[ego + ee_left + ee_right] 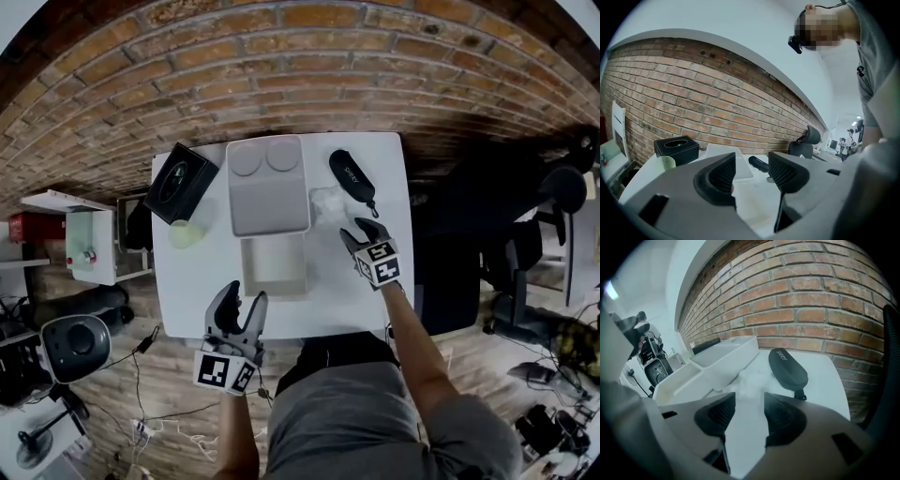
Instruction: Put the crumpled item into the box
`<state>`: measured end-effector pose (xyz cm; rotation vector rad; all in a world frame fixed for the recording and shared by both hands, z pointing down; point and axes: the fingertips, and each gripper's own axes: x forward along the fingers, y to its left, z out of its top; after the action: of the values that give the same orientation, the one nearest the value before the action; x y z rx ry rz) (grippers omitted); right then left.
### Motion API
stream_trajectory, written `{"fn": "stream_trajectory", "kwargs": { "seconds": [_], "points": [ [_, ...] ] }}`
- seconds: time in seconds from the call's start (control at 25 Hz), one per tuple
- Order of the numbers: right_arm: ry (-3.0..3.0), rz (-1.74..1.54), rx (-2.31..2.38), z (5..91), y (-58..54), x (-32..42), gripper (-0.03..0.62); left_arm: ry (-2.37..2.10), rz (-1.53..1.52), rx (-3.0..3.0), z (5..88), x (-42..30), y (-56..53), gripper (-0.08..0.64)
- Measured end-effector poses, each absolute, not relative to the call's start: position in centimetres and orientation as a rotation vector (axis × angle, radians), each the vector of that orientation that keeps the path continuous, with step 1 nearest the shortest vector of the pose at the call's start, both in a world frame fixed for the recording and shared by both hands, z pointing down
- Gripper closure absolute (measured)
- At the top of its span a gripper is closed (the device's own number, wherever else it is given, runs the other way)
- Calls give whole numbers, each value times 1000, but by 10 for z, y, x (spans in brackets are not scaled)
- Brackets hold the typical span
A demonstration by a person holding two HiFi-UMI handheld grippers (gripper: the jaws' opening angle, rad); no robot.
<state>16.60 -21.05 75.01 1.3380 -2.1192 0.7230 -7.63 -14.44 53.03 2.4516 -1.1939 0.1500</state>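
Between the right gripper (745,398) jaws, moderately apart: nothing gripped. Just ahead: crumpled item (749,380), on table (187,291) beside black case (787,365). Box (245,267): open, seemingly empty. Left gripper (752,164): jaws wide, empty. Grasp and deposit outstanding.

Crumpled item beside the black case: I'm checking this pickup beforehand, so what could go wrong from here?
1. The crumpled item lies close beside the black case; the right gripper, jaws open, might nudge the case.
2. It looks light and translucent, so the jaws may pinch only an edge and drop it short of the box.
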Motion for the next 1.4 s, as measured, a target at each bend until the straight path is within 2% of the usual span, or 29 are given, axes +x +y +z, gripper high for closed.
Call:
{"fn": "stream_trajectory", "kwargs": {
  "seconds": [0.6, 0.8, 0.96, 1.2, 1.4],
  "points": [
    [-2056, 792, 1247, 781, -218, 163, 419, -1152, 128, 2513, 524, -69, -149, 344],
    [-2047, 804, 1224, 786, -219, 161, 445, -1153, 181, 2524, 529, -71, -150, 344],
    [-2044, 815, 1225, 788, -218, 161, 501, -1127, 214, 2549, 531, -66, -148, 344],
    [-2056, 802, 1237, 785, -220, 159, 544, -1131, 237, 2551, 533, -70, -148, 344],
    [-2050, 788, 1248, 784, -219, 159, 557, -1186, 170, 2476, 530, -82, -154, 344]
  ]
}}
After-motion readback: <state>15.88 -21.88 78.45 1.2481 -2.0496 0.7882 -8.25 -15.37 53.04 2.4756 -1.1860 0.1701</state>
